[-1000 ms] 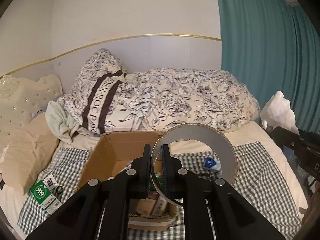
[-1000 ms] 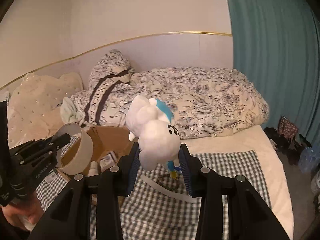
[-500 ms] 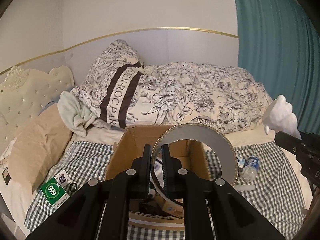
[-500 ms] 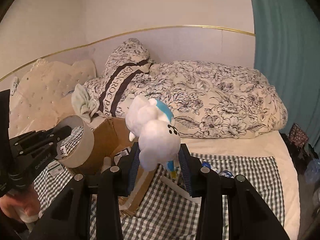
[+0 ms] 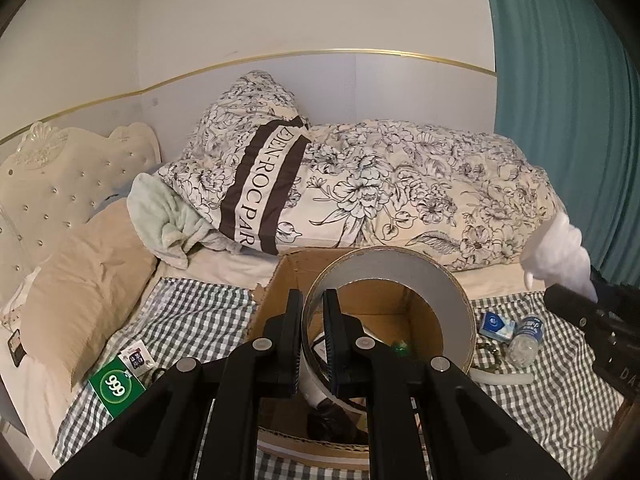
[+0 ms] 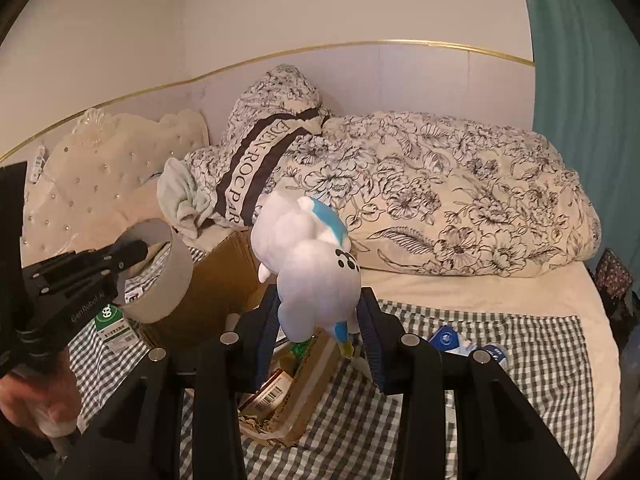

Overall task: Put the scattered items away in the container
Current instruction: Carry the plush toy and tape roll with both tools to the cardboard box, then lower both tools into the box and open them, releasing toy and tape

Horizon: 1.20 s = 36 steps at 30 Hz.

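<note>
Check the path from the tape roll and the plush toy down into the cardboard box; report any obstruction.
Nothing visible blocks either. The tape roll, in the left claw, hangs over the open cardboard box. The plush toy, in the right claw, is above the box's near corner.

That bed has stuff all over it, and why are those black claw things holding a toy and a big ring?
A person is tidying the bed with two handheld grippers. The left gripper pinches the wall of a big tape roll above the open cardboard box. The right gripper squeezes a white and blue plush toy near that box. A small water bottle, a blue tissue pack and a green packet lie on the checked cloth.
</note>
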Each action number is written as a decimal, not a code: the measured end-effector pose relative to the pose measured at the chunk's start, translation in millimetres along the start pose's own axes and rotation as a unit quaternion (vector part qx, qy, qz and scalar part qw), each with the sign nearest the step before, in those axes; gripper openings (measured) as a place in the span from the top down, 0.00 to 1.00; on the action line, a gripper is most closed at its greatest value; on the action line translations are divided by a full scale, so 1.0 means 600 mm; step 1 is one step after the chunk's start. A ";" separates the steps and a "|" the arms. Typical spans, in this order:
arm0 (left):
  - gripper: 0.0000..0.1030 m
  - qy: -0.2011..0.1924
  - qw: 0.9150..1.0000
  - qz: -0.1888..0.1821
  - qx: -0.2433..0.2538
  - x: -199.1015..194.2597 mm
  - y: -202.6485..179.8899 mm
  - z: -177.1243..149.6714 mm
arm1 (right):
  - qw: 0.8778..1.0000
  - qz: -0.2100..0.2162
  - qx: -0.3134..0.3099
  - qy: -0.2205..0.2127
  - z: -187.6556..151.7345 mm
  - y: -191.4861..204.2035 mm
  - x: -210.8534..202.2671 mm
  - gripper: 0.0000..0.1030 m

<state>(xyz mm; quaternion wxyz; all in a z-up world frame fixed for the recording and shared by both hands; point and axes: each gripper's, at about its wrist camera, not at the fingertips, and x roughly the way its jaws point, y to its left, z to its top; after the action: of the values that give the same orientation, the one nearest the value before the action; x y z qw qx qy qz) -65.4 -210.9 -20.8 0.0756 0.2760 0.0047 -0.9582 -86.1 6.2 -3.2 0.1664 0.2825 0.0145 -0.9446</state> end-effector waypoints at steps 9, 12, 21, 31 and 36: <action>0.90 0.025 0.999 0.021 -0.001 0.043 0.030 -0.007 | 1.000 0.012 -0.013 0.021 -0.011 0.027 0.049 0.63; 0.90 0.035 0.999 0.023 -0.002 0.059 0.039 -0.012 | 0.999 0.016 -0.020 0.031 -0.015 0.037 0.068 0.63; 0.90 0.067 0.997 0.030 0.011 0.105 0.040 -0.032 | 0.996 0.032 -0.045 0.065 -0.031 0.062 0.130 0.63; 0.90 0.091 0.995 0.037 0.014 0.147 0.040 -0.047 | 0.992 0.045 -0.067 0.096 -0.050 0.080 0.173 0.63; 0.90 0.098 0.995 0.035 0.013 0.158 0.042 -0.051 | 0.991 0.047 -0.069 0.109 -0.060 0.080 0.191 0.63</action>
<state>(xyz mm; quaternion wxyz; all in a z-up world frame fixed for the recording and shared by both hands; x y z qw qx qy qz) -125.2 -247.6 -96.1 0.1043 0.3692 -0.0099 -0.9234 -141.4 -69.8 -92.3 0.2268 0.3722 0.0841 -0.8961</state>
